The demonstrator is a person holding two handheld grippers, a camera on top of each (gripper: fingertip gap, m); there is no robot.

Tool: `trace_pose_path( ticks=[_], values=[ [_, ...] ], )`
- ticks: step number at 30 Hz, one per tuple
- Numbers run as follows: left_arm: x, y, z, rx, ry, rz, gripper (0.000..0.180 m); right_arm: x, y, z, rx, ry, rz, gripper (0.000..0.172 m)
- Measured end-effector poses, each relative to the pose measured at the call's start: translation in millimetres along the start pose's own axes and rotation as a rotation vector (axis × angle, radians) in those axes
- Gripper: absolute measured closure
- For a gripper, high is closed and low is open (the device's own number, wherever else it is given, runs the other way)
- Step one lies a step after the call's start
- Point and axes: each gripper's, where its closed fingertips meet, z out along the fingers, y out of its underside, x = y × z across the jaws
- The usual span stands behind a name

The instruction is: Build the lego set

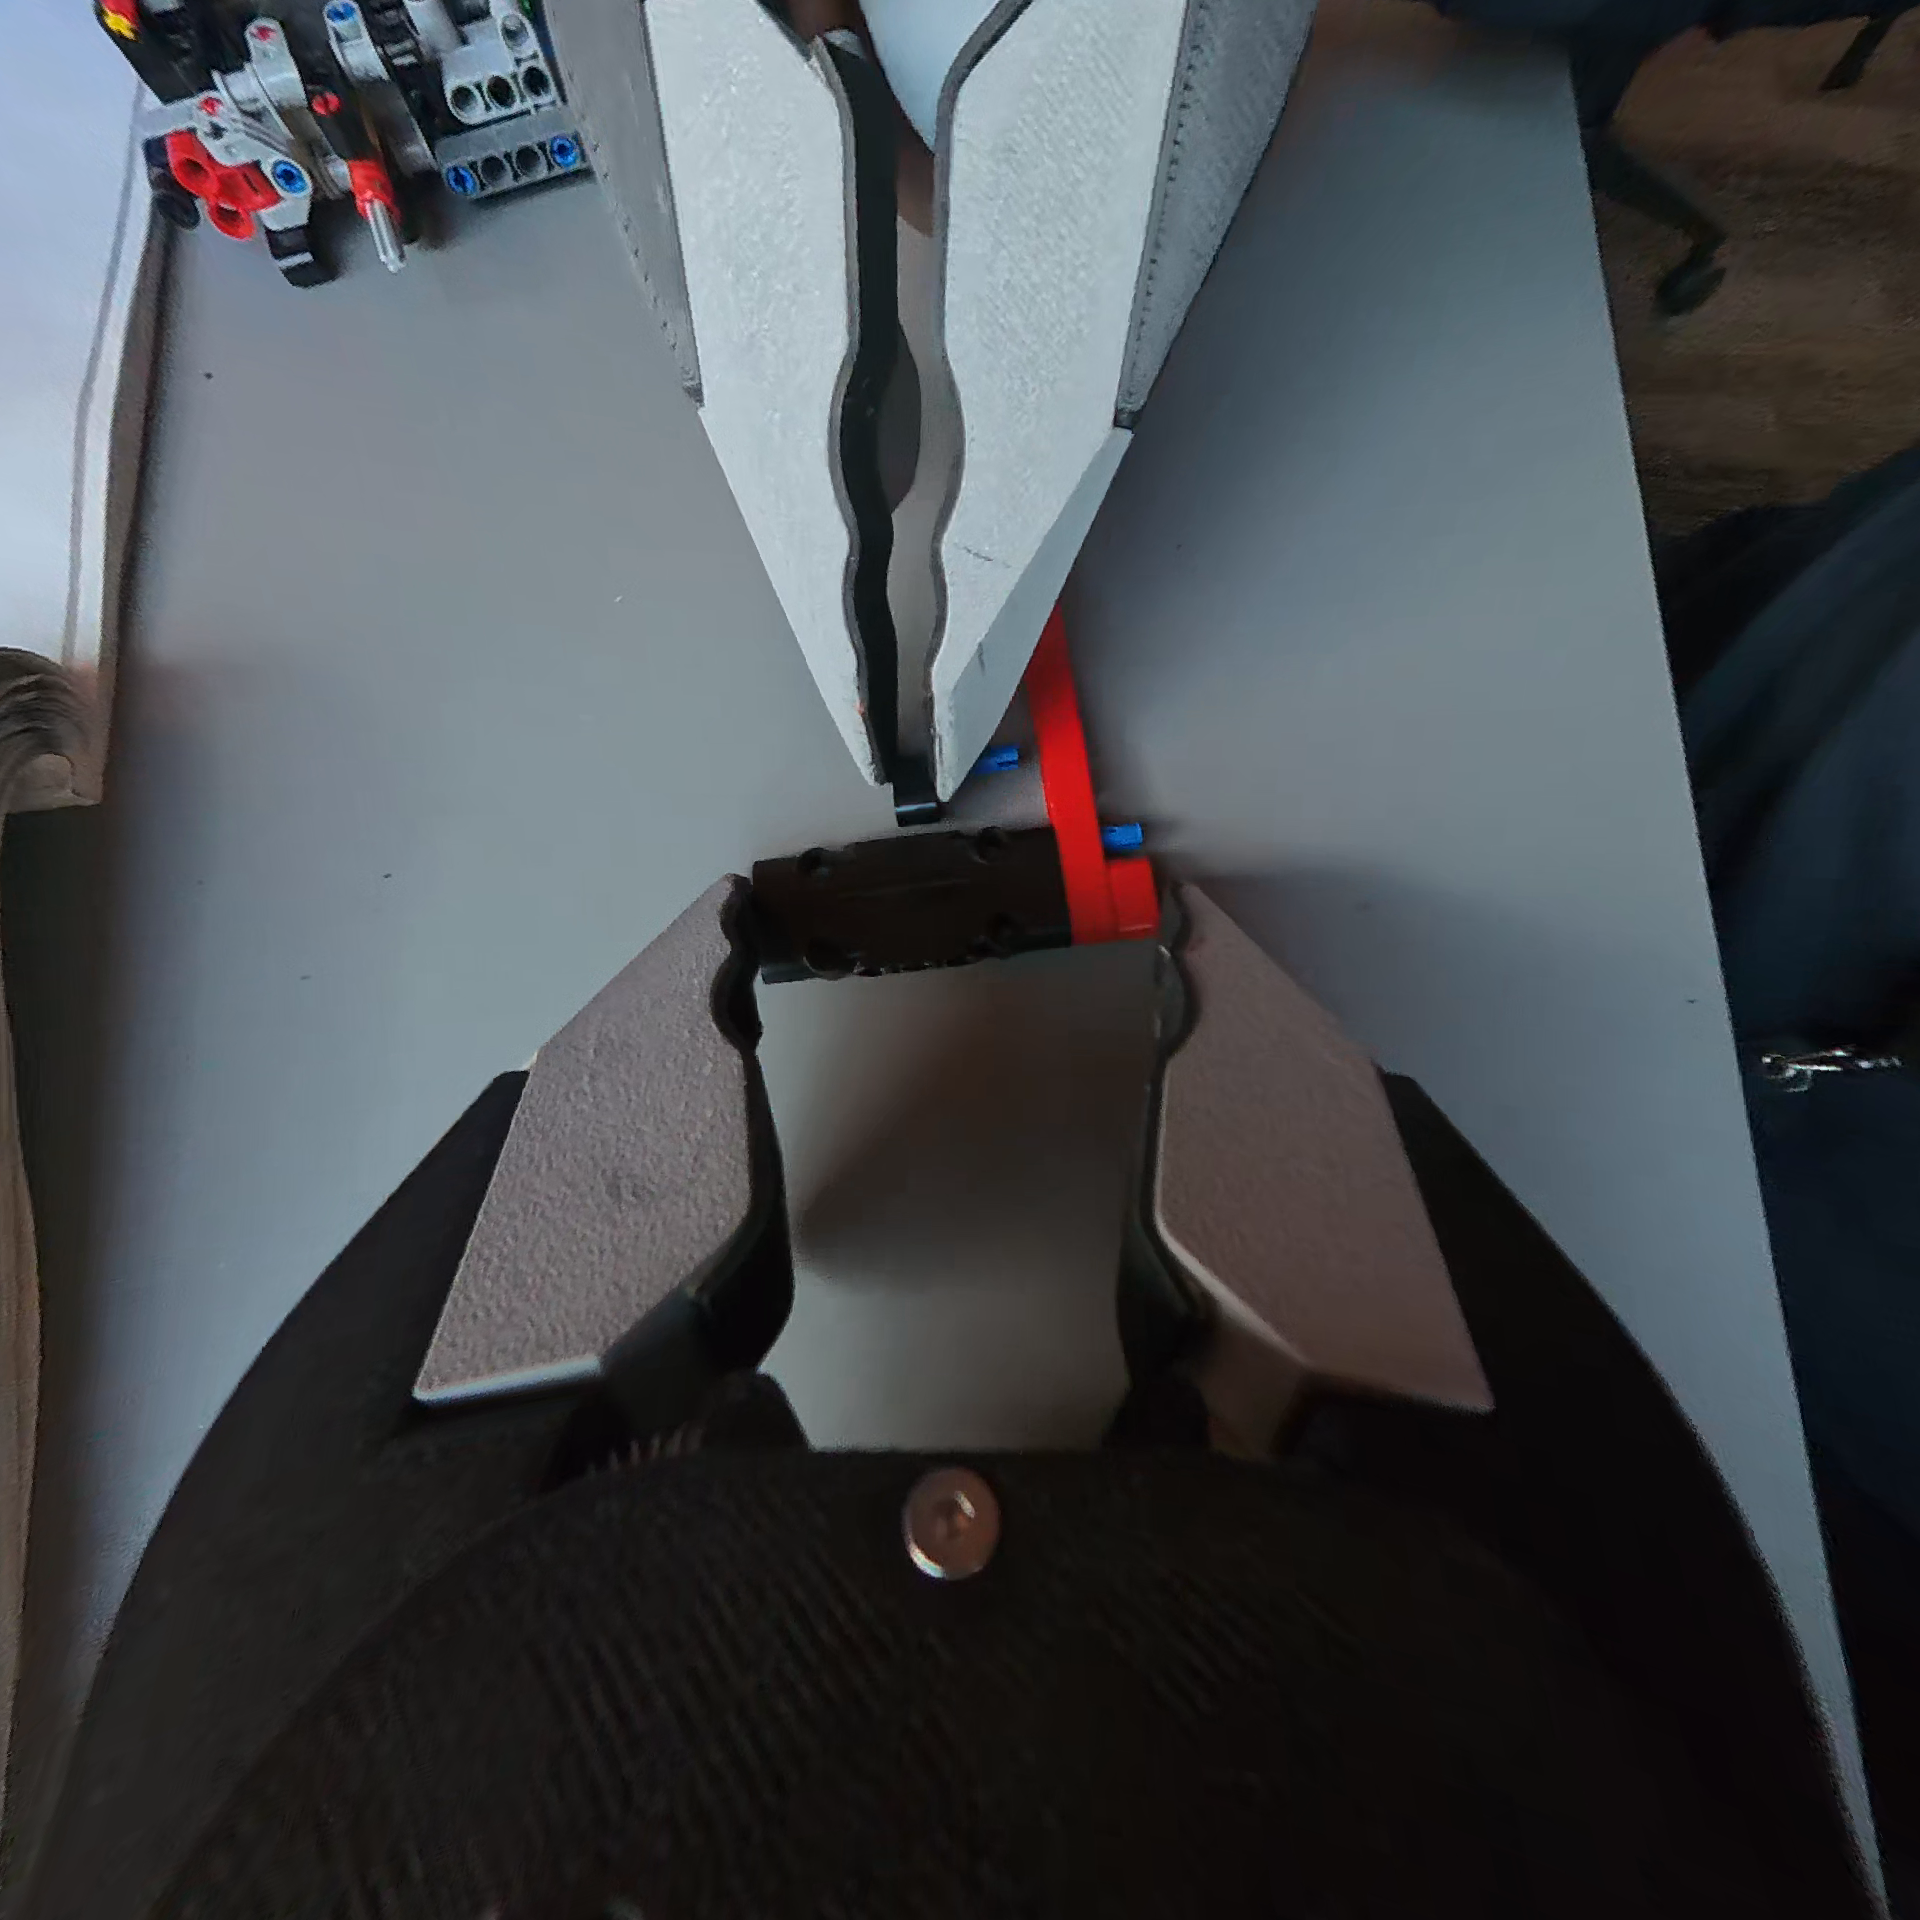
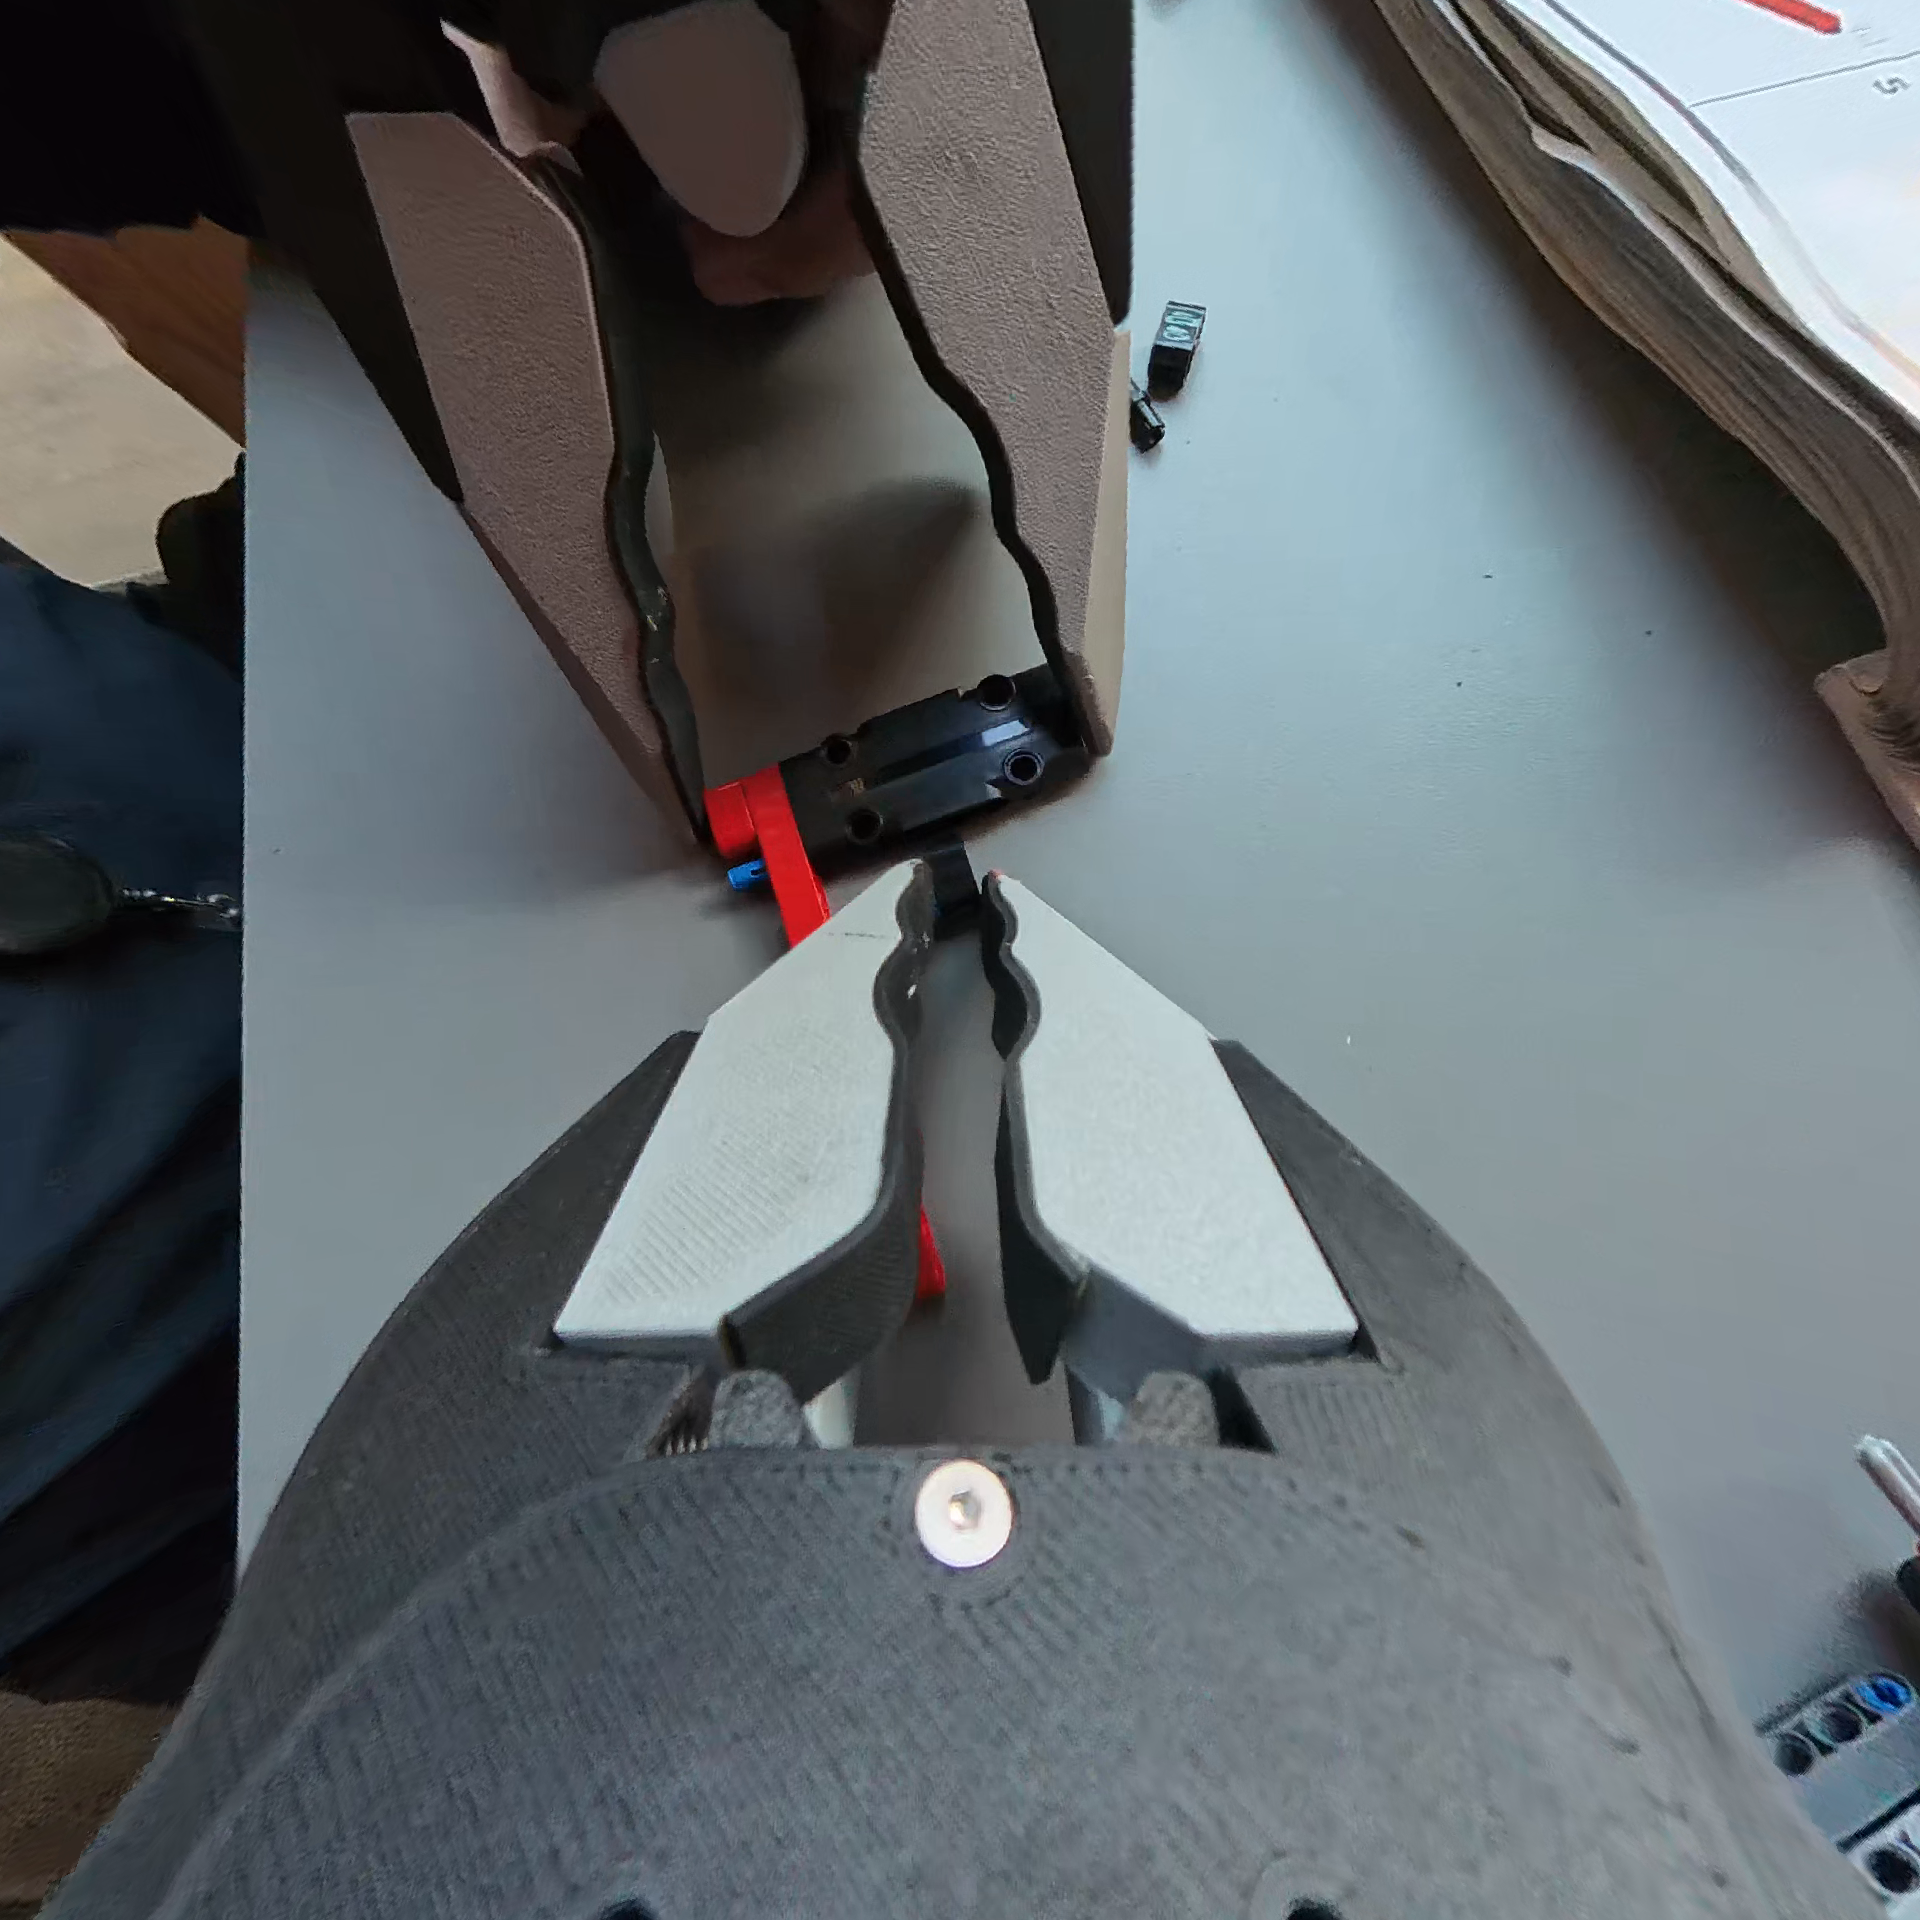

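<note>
Left gripper (image 1: 956,914) spans wide, clamping the black block (image 1: 914,904) with red beam (image 1: 1070,748) endwise on the grey table (image 1: 416,727); right gripper (image 2: 951,883) is nearly closed, pinching a small black pin (image 2: 951,862) at the block's side, best kept square to the hole.

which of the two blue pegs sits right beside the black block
The blue peg sticking out of the red bar where it meets the black block. The other blue peg sits farther up the bar, by the right tool.
</note>
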Motion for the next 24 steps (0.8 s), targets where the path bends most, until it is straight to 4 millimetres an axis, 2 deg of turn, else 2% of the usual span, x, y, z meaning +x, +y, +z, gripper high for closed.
trace_pose_path(
  ticks=[17, 24],
  values=[
    [-0.4, -0.7, -0.8, 0.008, -0.025, 0.02, 0.105, -5.3, 0.0, 2.0, -0.026, 0.001, -0.029, 0.165],
    [-2.1, 0.1, 0.4, 0.001, -0.009, -0.014, 0.105, -3.9, 1.7, 1.5, -0.108, 0.026, -0.112, 0.165]
  ],
)
